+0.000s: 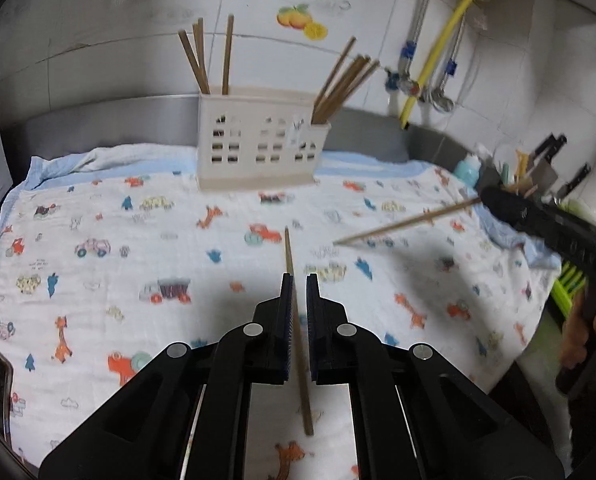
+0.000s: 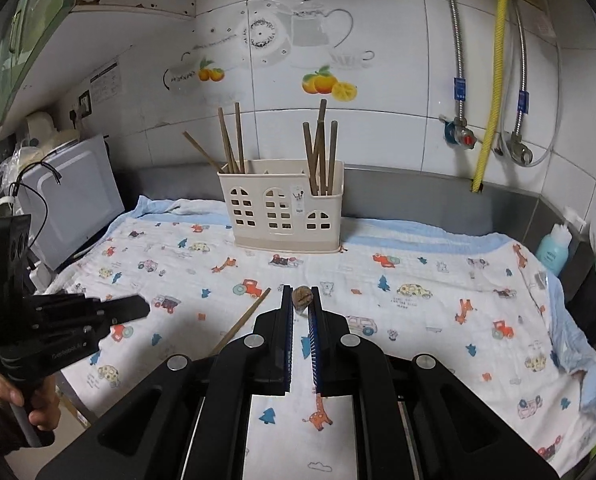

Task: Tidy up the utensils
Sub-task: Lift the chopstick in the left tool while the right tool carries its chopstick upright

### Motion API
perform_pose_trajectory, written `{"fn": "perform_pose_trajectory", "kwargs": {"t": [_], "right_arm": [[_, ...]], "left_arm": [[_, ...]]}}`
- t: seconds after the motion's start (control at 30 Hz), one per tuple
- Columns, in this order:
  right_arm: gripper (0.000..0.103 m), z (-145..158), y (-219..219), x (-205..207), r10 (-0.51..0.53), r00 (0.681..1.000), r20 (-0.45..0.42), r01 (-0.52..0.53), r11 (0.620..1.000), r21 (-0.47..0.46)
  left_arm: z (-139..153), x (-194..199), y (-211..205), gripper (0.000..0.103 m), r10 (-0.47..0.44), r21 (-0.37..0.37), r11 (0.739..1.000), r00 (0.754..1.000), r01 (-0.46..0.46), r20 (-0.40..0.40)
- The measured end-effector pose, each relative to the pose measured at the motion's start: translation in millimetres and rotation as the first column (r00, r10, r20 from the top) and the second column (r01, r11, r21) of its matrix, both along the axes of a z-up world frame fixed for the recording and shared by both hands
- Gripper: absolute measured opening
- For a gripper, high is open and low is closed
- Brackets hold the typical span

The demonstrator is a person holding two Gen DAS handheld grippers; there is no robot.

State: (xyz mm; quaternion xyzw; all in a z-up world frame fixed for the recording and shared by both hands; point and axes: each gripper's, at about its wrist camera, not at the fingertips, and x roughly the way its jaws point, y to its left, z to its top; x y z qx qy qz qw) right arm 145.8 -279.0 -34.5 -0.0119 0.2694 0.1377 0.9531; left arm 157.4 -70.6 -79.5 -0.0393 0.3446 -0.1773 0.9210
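Observation:
A cream utensil holder [image 1: 257, 152] [image 2: 281, 208] stands at the back of the printed cloth [image 1: 97, 216], with brown chopsticks upright in its left [image 1: 199, 56] and right [image 1: 344, 80] compartments. My left gripper [image 1: 300, 280] [image 2: 145, 308] is shut on one chopstick [image 1: 291, 256] [image 2: 245, 320], which passes between the pads and hangs above the cloth. The right gripper [image 2: 301, 292] [image 1: 484, 198] is shut on another chopstick [image 1: 398, 224], whose end shows end-on [image 2: 302, 297] between its fingertips. Both grippers hover in front of the holder.
A grey microwave [image 2: 69, 208] sits at the left, a blue bottle [image 2: 554, 252] and knives [image 1: 550, 156] at the right. A yellow hose [image 2: 494, 80] and pipes run down the tiled wall. A hand [image 2: 37, 412] holds each gripper's handle.

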Motion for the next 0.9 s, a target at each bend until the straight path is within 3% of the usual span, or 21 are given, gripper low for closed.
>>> {"fn": "perform_pose_trajectory", "kwargs": {"t": [0.2, 0.3, 0.5, 0.8, 0.9], "right_arm": [[0.007, -7.4, -2.2, -6.2, -0.011, 1.0, -0.006, 0.011, 1.0, 0.019], [0.007, -7.9, -0.5, -8.8, -0.01, 1.0, 0.0, 0.01, 1.0, 0.008], [0.007, -9.7, 0.1, -9.4, -0.011, 1.0, 0.002, 0.011, 1.0, 0.001], [0.007, -9.1, 0.4, -9.6, -0.013, 1.0, 0.003, 0.013, 1.0, -0.002], [0.007, -8.2, 0.2, -8.6, -0.013, 1.0, 0.0, 0.013, 1.0, 0.004]], "left_arm": [[-38.6, -15.0, -7.7, 0.009, -0.018, 0.027, 0.999, 0.996, 0.021, -0.087], [-59.4, -22.2, -12.2, 0.023, -0.013, 0.039, 0.999, 0.992, 0.018, -0.127], [-80.2, -27.5, -18.5, 0.023, 0.007, 0.065, 0.998, 0.989, 0.003, -0.149], [-88.3, -30.3, -25.0, 0.021, 0.041, 0.102, 0.994, 0.989, -0.027, -0.139], [-89.3, -32.8, -31.0, 0.011, 0.069, 0.165, 0.985, 0.992, -0.051, -0.106]]}}
